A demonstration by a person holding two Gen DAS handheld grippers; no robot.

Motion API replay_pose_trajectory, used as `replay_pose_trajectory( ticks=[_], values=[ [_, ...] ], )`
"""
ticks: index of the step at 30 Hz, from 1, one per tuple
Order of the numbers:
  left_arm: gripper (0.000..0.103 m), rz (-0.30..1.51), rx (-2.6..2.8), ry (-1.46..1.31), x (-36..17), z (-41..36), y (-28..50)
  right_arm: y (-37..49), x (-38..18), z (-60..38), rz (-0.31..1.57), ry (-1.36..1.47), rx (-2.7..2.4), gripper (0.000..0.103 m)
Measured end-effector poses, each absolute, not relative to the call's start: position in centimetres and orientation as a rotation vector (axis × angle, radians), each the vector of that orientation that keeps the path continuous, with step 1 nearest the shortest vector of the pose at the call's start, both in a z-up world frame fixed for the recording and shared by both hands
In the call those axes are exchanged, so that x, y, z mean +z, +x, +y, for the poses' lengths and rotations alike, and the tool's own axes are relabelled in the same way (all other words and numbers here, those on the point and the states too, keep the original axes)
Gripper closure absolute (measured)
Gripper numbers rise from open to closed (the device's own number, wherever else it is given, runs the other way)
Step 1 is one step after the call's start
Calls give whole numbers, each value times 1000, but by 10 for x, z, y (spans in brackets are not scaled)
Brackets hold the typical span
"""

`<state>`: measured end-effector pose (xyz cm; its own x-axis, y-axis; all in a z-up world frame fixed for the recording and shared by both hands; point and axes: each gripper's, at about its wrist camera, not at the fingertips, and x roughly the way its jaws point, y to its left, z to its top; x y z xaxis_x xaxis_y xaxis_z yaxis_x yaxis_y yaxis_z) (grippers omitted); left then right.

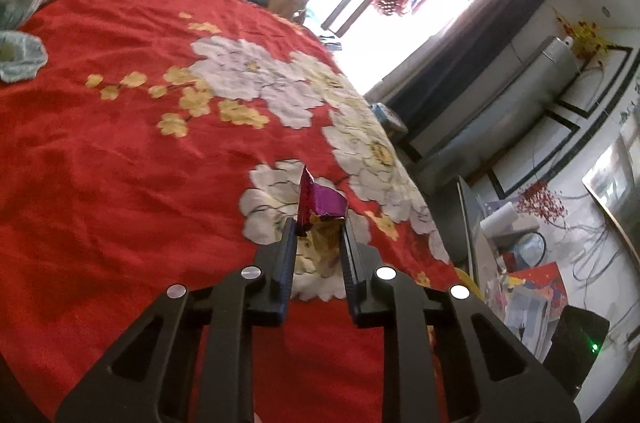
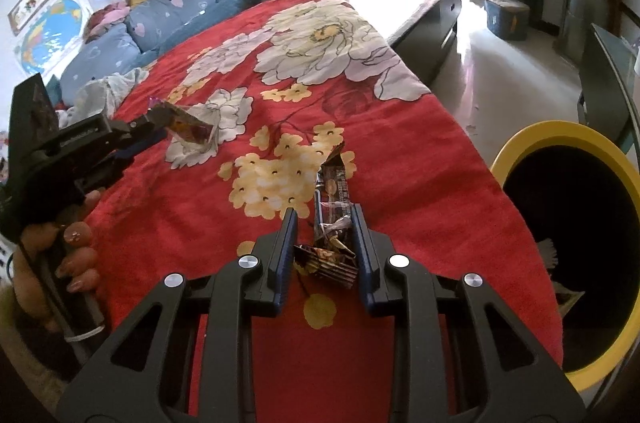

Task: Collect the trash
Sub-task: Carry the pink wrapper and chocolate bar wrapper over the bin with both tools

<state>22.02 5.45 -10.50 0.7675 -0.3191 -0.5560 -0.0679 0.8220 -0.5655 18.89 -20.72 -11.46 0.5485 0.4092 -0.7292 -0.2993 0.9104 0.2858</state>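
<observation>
Red blanket (image 2: 168, 223) with white and yellow flowers is seen covering the bed in both views. At far left of the right wrist view, the left gripper (image 2: 150, 125) is held by a hand (image 2: 60, 255) above the blanket. A purple wrapper (image 1: 320, 201) is held up off the blanket at its tips; in the left wrist view the wrapper is pinched against the left finger (image 1: 289, 243), while the right finger stands apart from it, so a full clamp cannot be confirmed. Grey-green cloth (image 1: 20, 59) is noted at the far left edge of the blanket.

Toward the centre, a dark wrapper (image 2: 332, 219) is seen lying on the blanket, with a crumpled end nearer the camera. The right gripper (image 2: 323, 223) is placed around it, fingers apart on either side; whether the pads touch it cannot be told.

At right, a yellow-rimmed bin (image 2: 520, 143) with a black interior is seen just beside the bed edge. Scraps are visible inside it.
</observation>
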Motion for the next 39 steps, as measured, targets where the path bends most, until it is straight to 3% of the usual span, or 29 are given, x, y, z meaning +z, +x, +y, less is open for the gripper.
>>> replay_pose_trajectory(
  ticks=[39],
  values=[
    [84, 652, -437, -308, -43, -76, 182, 184, -75, -307, 779, 233, 259, 83]
  ],
)
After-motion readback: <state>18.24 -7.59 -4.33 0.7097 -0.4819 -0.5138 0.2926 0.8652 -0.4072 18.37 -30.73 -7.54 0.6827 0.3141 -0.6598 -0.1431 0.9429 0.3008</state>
